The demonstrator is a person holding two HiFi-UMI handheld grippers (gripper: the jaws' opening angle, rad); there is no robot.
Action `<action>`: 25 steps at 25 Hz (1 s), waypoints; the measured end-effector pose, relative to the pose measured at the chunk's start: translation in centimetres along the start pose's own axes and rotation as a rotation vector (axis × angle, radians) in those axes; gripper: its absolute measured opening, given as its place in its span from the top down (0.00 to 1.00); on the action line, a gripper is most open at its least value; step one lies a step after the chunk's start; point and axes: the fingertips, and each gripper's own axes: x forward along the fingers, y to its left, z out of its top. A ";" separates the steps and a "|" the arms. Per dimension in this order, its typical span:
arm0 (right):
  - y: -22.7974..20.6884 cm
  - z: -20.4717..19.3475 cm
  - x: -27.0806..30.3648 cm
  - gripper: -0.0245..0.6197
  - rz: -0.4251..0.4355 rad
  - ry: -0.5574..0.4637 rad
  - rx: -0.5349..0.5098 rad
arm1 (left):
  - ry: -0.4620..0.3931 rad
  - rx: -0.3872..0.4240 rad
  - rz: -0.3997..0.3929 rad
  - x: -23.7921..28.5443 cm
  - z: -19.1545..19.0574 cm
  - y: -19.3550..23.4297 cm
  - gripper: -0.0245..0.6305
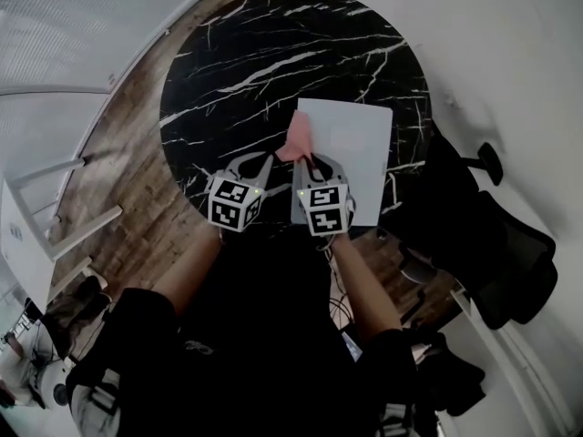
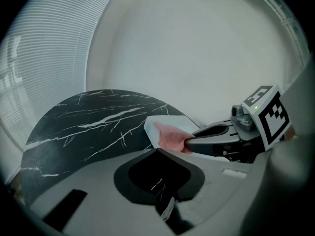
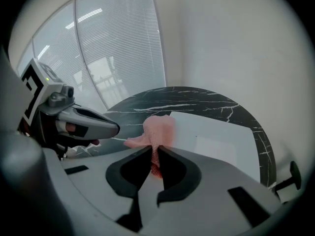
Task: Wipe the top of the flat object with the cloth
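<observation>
A flat white board [image 1: 351, 148] lies on the right side of a round black marble table [image 1: 255, 62]. A pink cloth [image 1: 299, 135] drapes over the board's near left edge. My right gripper [image 1: 310, 159] is shut on the cloth, and in the right gripper view the cloth [image 3: 158, 130] bunches up out of the closed jaws [image 3: 155, 151] over the board [image 3: 216, 136]. Just left of it, my left gripper [image 1: 271, 156] hangs over bare marble, shut and holding nothing. In the left gripper view, the cloth [image 2: 170, 135] sits at the tip of the right gripper [image 2: 188, 142].
A black office chair [image 1: 492, 235] stands close to the table's right side. White furniture [image 1: 36, 226] stands on the wood floor at the left. Slatted blinds [image 3: 113, 43] and a white wall lie beyond the table.
</observation>
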 end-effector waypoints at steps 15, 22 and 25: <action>0.0 -0.5 1.7 0.92 -0.005 0.039 0.039 | 0.025 0.013 -0.022 0.4 -0.3 1.2 0.96; -1.1 -1.2 1.1 0.92 -0.022 0.042 0.034 | 0.026 0.015 -0.030 0.8 -0.5 0.0 0.96; -1.8 -1.4 0.8 0.92 -0.033 0.042 0.034 | 0.029 0.019 -0.035 1.0 -0.5 -0.6 0.96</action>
